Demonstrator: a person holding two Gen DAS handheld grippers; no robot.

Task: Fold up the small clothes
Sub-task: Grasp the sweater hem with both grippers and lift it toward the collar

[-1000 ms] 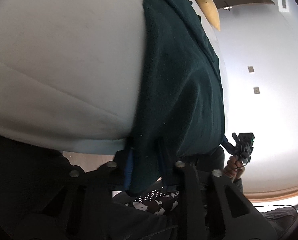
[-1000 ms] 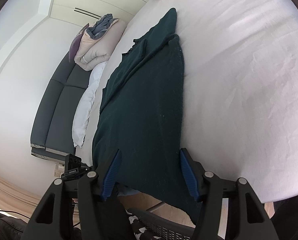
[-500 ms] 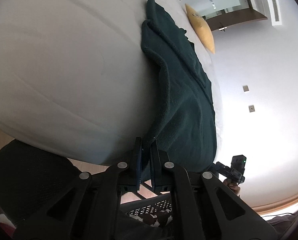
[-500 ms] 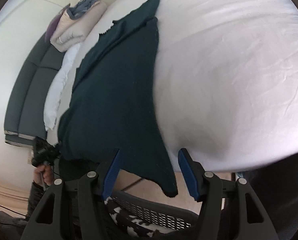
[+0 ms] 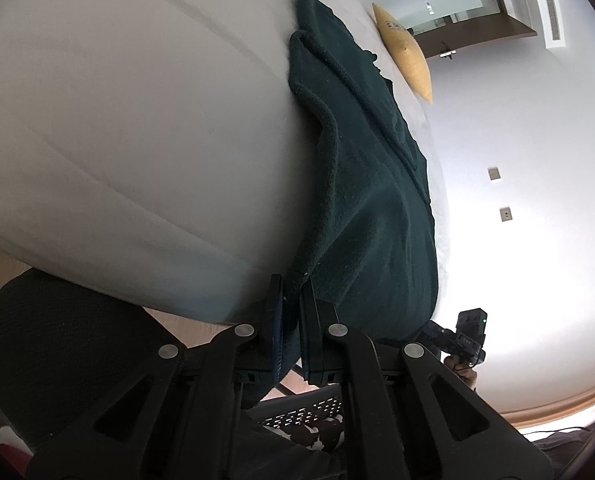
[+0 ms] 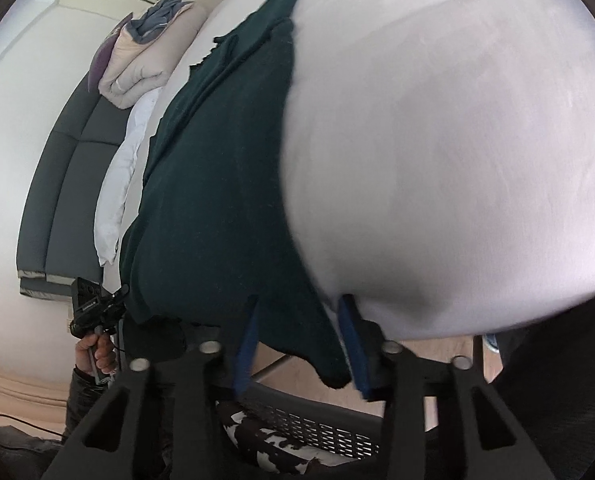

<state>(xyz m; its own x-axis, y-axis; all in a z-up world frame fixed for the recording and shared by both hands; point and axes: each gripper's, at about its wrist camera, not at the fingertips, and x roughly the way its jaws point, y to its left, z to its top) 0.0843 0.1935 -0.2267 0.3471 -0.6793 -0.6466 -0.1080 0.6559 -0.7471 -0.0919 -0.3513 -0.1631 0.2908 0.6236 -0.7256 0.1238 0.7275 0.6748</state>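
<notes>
A dark green knit garment lies stretched along the white bed, its near hem hanging over the bed's front edge. My left gripper is shut on the hem's left corner. In the right wrist view the garment runs away from me, and its right corner hangs between the blue pads of my right gripper, whose jaws stand partly apart around the cloth without pinching it. The other gripper shows small in each view: the right one and the left one.
A yellow pillow lies at the bed's far end. Folded bedding and a white duvet sit by a grey sofa. A black mesh chair with patterned cloth is below the grippers. Wooden floor shows under the bed edge.
My left gripper closed on the garment's hem corner and has held it since. My right gripper narrowed around the other corner and dropped closer to the bed edge.
</notes>
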